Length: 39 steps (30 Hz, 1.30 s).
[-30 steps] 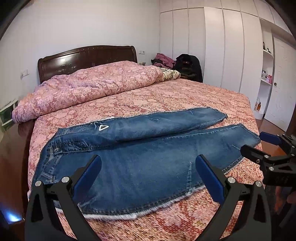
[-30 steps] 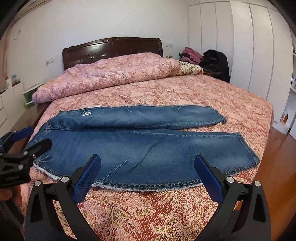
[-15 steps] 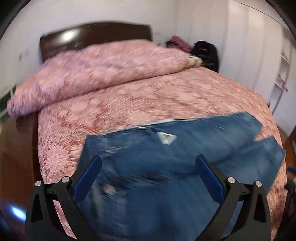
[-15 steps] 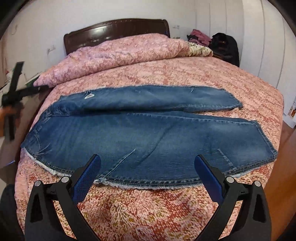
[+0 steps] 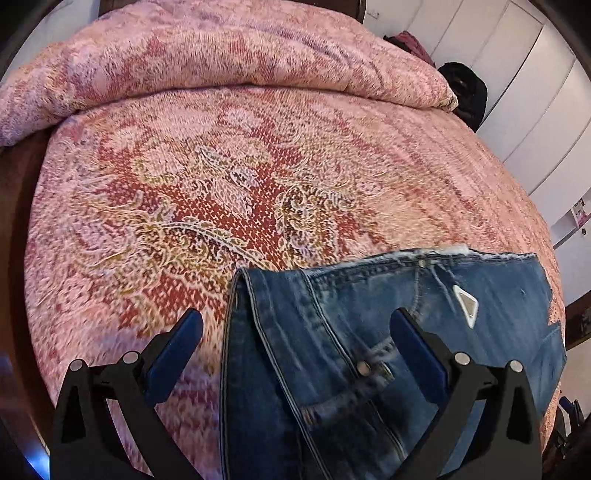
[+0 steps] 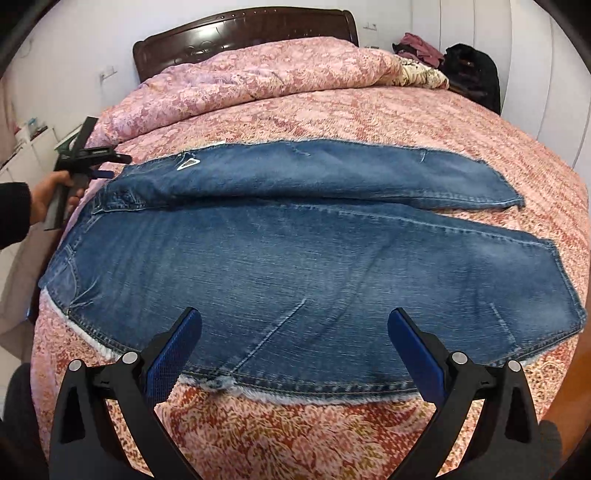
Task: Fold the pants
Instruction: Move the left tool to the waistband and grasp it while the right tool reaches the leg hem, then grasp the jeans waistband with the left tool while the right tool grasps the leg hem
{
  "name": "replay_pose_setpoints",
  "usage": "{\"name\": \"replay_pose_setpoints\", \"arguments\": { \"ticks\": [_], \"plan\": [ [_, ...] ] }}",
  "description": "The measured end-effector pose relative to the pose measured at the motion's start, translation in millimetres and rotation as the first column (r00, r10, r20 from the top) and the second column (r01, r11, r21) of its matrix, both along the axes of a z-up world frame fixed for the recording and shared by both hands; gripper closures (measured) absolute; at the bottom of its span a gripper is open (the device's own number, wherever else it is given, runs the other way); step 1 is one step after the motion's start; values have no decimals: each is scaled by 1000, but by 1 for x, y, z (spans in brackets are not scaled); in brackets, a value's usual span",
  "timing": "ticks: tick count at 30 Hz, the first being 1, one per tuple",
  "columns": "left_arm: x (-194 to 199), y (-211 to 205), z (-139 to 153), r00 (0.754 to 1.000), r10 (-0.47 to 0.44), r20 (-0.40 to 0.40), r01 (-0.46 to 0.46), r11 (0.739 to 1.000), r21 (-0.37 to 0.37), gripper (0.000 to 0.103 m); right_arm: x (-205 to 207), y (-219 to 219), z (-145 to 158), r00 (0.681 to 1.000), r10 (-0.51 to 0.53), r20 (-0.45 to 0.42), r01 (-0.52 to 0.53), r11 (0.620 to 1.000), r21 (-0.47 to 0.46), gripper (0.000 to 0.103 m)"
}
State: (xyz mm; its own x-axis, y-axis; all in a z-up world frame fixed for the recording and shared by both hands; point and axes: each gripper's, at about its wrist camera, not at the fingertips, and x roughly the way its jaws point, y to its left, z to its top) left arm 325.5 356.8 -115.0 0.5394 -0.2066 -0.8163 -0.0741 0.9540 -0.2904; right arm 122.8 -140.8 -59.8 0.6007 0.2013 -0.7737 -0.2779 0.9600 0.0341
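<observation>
Blue jeans (image 6: 295,251) lie flat across the bed, waist at the left, legs spread apart toward the right. My right gripper (image 6: 294,343) is open and empty, just above the near leg's frayed side edge. My left gripper (image 5: 295,347) is open and empty, hovering over the waistband corner (image 5: 258,291) at the far side of the waist; it also shows in the right wrist view (image 6: 98,164), held by a hand. A white triangle patch (image 5: 466,304) marks the back of the jeans.
A red-and-pink patterned bedspread (image 6: 406,110) covers the bed. A rolled pink duvet (image 6: 258,81) lies along the dark headboard (image 6: 240,33). Dark bags and clothes (image 6: 469,74) sit behind the bed by white wardrobes (image 5: 517,74).
My left gripper has swung from the near side of the jeans to the waist end and come in close over the waistband. My right gripper has moved closer to the near leg.
</observation>
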Motion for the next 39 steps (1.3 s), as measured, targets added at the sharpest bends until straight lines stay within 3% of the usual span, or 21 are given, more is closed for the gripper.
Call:
{"name": "replay_pose_setpoints", "arguments": {
  "ticks": [8,12,16,18,19,25,28,30,34,37,39],
  "plan": [
    [11,6,-17,999,-42,-27,38,992,-121,5,3,5,-8,999,13,-31,-12,1000,23,3],
    [12,14,-18,997,-51,-52,41,983,-177,41,3,5,-8,999,13,-34,-12,999,31,3],
    [8,28,-20,996,-21,-82,3,977,-211,66,2,6,-7,999,20,-28,-19,999,41,3],
    [6,27,-19,996,-25,-86,7,979,-203,85,4,6,-8,999,30,-37,-29,999,45,3],
    [4,23,-17,996,-35,-83,19,984,-178,88,4,5,-8,999,29,-41,-28,999,47,3],
    [2,-10,-12,997,1,-80,3,999,42,90,17,-20,2,1000,-9,-11,10,998,67,3],
    [2,-21,-16,996,51,-76,-43,994,105,89,50,-66,16,997,-78,-28,81,988,134,3],
    [1,-18,-19,994,74,-76,-66,992,104,89,92,-119,30,986,-152,-67,162,970,181,3],
    [10,-30,-20,993,66,-97,-49,984,170,88,185,-219,45,954,-239,-181,284,912,295,3],
    [17,-28,-21,990,77,-116,-58,986,158,88,248,-268,42,934,-236,-269,326,873,363,3],
    [20,-25,-21,989,80,-123,-61,987,151,87,291,-291,29,904,-222,-366,360,857,370,3]
  ]
}}
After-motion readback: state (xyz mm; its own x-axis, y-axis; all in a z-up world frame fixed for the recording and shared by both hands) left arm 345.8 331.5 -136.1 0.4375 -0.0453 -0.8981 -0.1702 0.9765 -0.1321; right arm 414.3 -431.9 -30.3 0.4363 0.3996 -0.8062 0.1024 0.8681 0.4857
